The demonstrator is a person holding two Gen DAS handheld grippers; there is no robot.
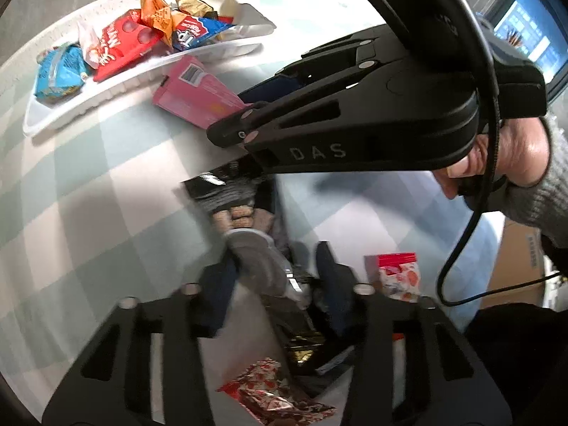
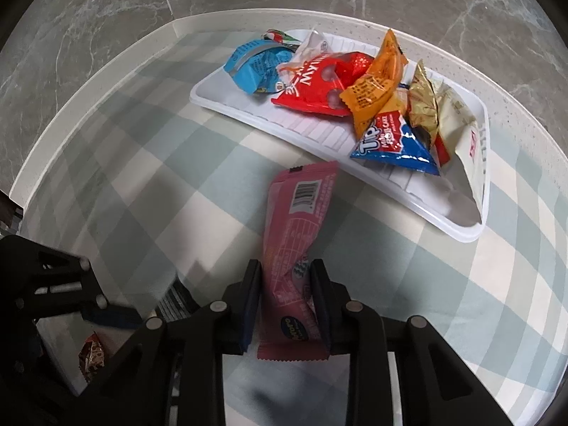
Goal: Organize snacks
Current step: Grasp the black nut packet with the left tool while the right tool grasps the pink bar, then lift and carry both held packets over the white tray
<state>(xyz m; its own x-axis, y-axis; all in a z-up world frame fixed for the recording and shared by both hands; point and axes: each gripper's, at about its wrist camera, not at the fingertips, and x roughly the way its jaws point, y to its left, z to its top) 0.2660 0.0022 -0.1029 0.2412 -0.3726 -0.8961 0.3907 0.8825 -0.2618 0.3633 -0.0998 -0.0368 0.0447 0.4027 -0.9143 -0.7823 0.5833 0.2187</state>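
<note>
My right gripper is shut on the near end of a long pink snack packet, which lies on the checked tablecloth and points toward the white tray. The tray holds several snacks: a blue packet, a red one, an orange one and a gold one. In the left wrist view my left gripper is shut on a blurred dark packet. The right gripper with the pink packet reaches in above it.
Two red-and-white packets lie near the left gripper. The round table has a raised pale rim over a marble floor. A cardboard box and a lit screen stand off to the right. A hand holds the right gripper.
</note>
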